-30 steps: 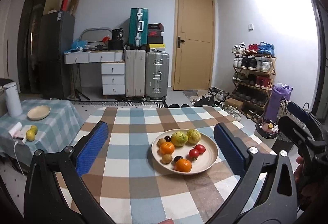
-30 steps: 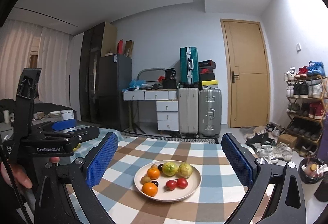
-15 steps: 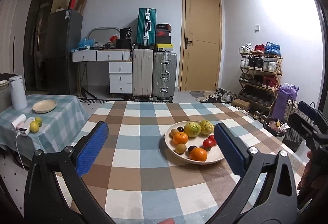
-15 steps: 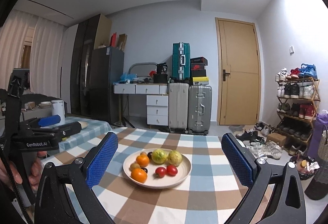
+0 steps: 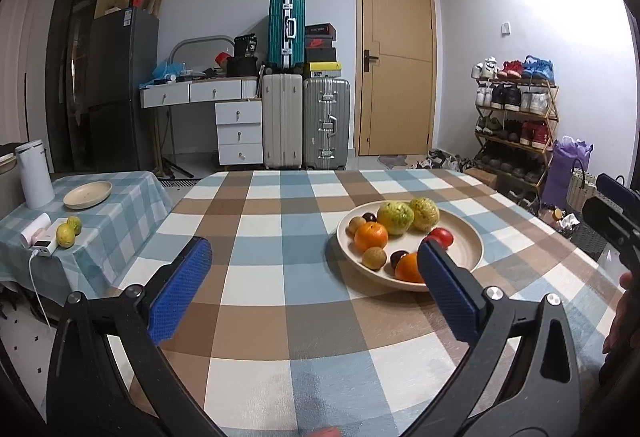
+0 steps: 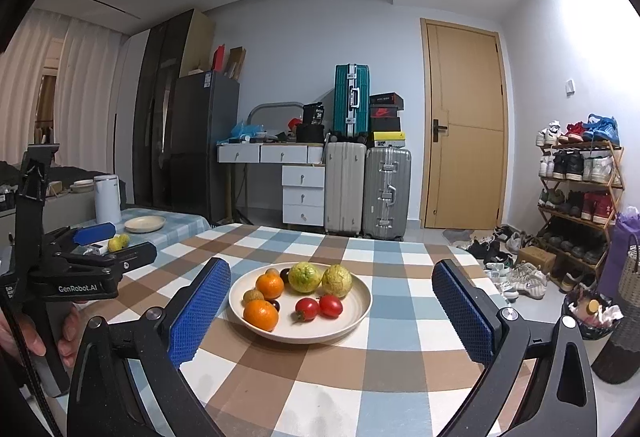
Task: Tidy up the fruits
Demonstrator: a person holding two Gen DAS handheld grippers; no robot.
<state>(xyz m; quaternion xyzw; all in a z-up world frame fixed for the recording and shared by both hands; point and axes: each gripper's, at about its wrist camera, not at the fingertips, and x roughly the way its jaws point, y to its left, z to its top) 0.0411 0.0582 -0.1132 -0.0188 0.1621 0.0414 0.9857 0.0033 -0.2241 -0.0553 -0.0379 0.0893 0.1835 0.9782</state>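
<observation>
A checked tablecloth in blue, brown and white covers a table [image 6: 320, 389]. On it sits a cream plate [image 6: 352, 321] holding 2 oranges [image 6: 261, 314], 2 yellow-green citrus fruits [image 6: 305, 277], 2 red tomatoes [image 6: 307, 308], 2 small brown fruits and 2 dark plums.

The right gripper [image 6: 332, 307] hovers near the plate with its jaws wide and nothing between them; the plate sits centred between its blue pads. The left gripper [image 5: 314, 279] also has wide, empty jaws, and the plate lies far and to the right of it.

To the far left, a smaller side table [image 5: 120, 213] carries a second, empty plate [image 5: 87, 194], 2 more yellow-green fruits [image 5: 66, 235] and a white kettle [image 5: 35, 173].

The scene fits either fruit gathered on the main plate with sorting still ahead, or an arrangement already settled. Neither hand holds fruit, so the step in hand cannot be fixed. Round, smooth fruit would likely need a gentle, centred pinch.
</observation>
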